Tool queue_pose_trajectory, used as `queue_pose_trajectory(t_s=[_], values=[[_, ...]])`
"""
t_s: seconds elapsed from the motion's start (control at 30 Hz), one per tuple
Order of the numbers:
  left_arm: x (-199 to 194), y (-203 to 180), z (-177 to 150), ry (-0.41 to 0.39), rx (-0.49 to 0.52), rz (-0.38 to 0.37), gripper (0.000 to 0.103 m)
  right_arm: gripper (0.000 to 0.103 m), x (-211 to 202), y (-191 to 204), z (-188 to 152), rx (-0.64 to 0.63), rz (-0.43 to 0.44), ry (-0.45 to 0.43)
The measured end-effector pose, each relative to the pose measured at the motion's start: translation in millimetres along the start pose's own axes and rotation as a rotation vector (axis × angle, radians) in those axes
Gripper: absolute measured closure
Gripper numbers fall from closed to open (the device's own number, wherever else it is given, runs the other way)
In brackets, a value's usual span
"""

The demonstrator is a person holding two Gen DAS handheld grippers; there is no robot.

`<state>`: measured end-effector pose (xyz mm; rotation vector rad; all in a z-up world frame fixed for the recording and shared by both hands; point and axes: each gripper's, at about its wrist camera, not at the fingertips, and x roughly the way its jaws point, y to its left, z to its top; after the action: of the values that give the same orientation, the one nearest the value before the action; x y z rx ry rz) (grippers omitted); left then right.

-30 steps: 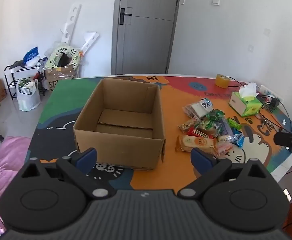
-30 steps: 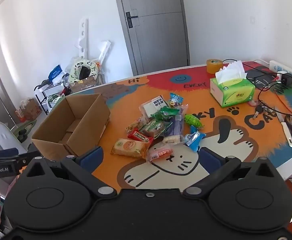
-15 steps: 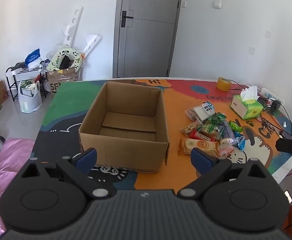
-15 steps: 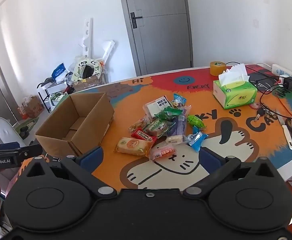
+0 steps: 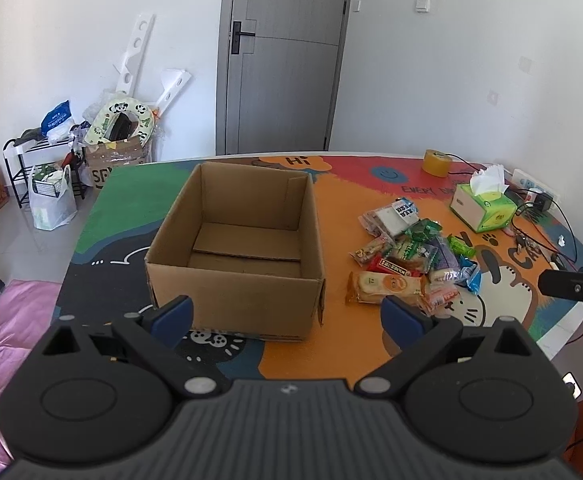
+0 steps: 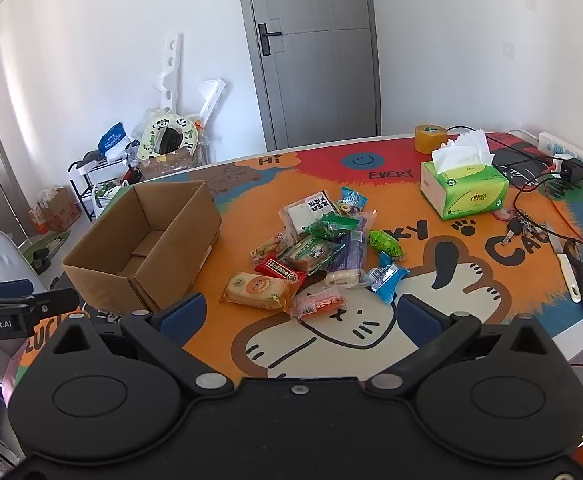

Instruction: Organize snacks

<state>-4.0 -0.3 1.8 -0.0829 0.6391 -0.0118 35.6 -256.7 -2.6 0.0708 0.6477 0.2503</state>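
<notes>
On the cartoon-printed table [image 6: 463, 304], a loose heap of snacks [image 6: 315, 256] in orange, red, green, purple and blue wrappers lies right of the open, empty cardboard box [image 5: 239, 248]. The left gripper [image 5: 287, 316] and right gripper [image 6: 299, 316] hover with jaws spread wide, holding nothing

Both views are bright and sharp, lit by daylight from the left of the frame. Fisheye bending curves the door [image 5: 283, 56] and walls outward (corners vignette black); shadows stay soft.
</notes>
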Motion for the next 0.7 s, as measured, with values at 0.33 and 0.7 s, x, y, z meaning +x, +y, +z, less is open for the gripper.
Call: queue_pose_trajectory(t_s=[0.33,0.7], values=[[-2.7,1.6,0.3,-0.008,-0.002,-0.002,0.004,0.0,-1.6,-0.6,-0.2,0.004,0.003,-0.002],[-5.7,2.6,2.0,-0.015,-0.002,0.0,0.004,0.0,-2.2,1.5,-1.3,-0.005,0.0,-0.004]])
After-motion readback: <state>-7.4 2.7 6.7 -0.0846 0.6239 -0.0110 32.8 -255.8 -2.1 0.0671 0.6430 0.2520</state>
